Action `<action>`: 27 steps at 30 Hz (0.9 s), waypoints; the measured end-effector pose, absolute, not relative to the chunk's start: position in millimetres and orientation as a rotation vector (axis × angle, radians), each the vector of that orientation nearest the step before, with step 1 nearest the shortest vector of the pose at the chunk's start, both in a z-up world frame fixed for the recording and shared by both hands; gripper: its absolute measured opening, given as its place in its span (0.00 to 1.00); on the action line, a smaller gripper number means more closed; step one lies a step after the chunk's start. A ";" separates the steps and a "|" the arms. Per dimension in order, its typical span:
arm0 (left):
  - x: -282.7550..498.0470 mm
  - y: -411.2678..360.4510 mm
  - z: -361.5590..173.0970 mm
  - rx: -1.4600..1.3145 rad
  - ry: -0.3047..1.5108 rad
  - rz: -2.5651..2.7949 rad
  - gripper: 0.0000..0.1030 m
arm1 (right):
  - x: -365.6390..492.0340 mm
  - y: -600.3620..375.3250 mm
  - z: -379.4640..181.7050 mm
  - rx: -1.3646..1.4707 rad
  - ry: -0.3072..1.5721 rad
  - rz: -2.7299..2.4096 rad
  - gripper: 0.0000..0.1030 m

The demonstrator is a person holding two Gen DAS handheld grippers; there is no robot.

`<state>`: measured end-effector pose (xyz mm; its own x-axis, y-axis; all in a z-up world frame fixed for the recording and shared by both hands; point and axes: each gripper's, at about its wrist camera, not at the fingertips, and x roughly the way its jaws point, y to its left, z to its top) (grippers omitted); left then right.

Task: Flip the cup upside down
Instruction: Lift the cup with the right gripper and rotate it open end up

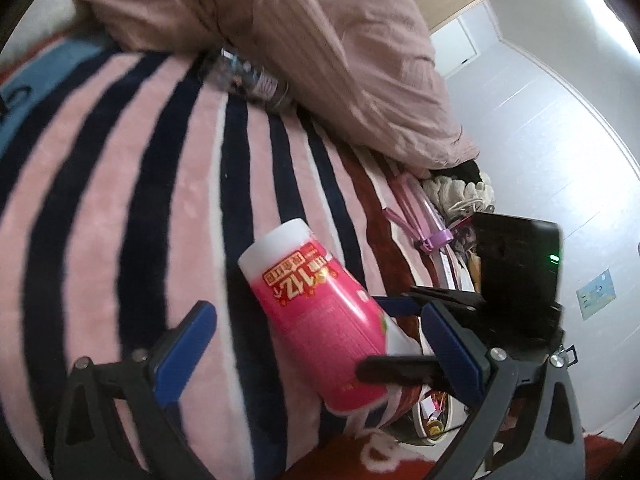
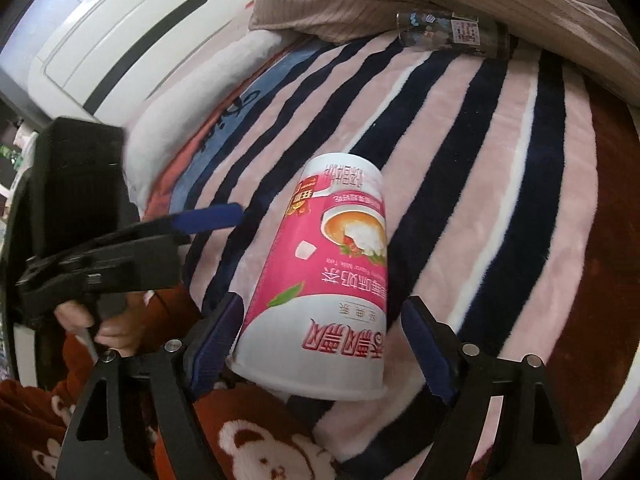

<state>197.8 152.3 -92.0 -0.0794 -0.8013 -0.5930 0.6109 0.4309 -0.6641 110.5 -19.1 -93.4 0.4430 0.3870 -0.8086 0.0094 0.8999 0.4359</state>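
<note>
A pink and white paper milk-tea cup (image 2: 324,276) stands upside down on the striped blanket (image 2: 500,168), base up and rim down near my body. My right gripper (image 2: 324,344) is open around its lower part; the left pad touches or nearly touches the cup, the right pad stands apart from it. In the left wrist view the cup (image 1: 316,312) sits tilted between the fingers of my left gripper (image 1: 320,328), which is open and clear of it. The right gripper also shows there (image 1: 404,320), beside the cup.
A brown-pink pillow (image 1: 320,40) lies at the back of the bed. A clear glass (image 2: 452,34) lies on its side against it. The left gripper and the hand holding it show at the left (image 2: 120,248). Clutter lies past the bed edge (image 1: 452,208).
</note>
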 end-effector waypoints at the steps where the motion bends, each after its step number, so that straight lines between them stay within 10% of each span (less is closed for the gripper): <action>1: 199.6 145.5 -96.6 -0.200 1.173 -1.177 0.99 | 110.2 -20.2 -92.8 0.413 1.093 0.244 0.77; 27: 188.4 101.6 -41.0 0.065 0.862 -1.231 0.58 | 99.8 -5.7 -60.2 0.223 0.865 0.246 0.69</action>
<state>188.4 101.6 -41.0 0.0679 -0.7932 -0.6051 0.8398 0.3729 -0.3946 99.8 -5.7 -60.2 0.6237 0.3016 -0.7211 -0.1222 0.9488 0.2911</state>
